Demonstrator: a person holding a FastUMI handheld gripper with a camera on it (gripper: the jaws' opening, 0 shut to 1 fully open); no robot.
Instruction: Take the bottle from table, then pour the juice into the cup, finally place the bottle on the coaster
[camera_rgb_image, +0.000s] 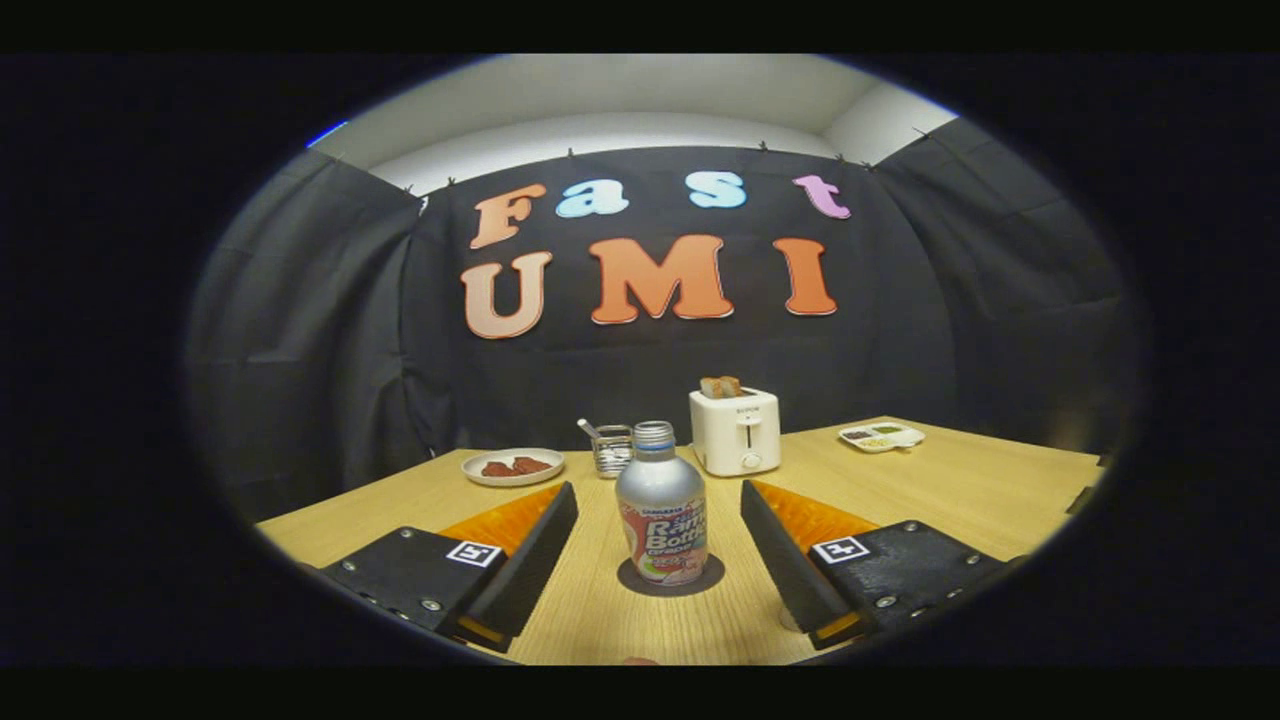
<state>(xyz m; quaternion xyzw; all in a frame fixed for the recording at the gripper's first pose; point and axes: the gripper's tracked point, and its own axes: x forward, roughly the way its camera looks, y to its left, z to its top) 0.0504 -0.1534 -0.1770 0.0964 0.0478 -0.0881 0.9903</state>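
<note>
A silver bottle (661, 510) with a printed label stands upright on a round dark coaster (634, 580) on the wooden table (950, 480). Its threaded neck shows at the top with no cap on it. My gripper (657, 492) is open. Its two fingers stand wide apart on either side of the bottle, and neither one touches it. Just beyond the bottle, slightly to its left, is a small clear cup (612, 450) with a utensil handle sticking out of it.
A white toaster (735, 432) with toast in its slots stands behind the bottle to the right. A plate (512, 467) of reddish food lies left of the cup. A white divided tray (881, 436) sits at the far right. Black cloth walls close in the table.
</note>
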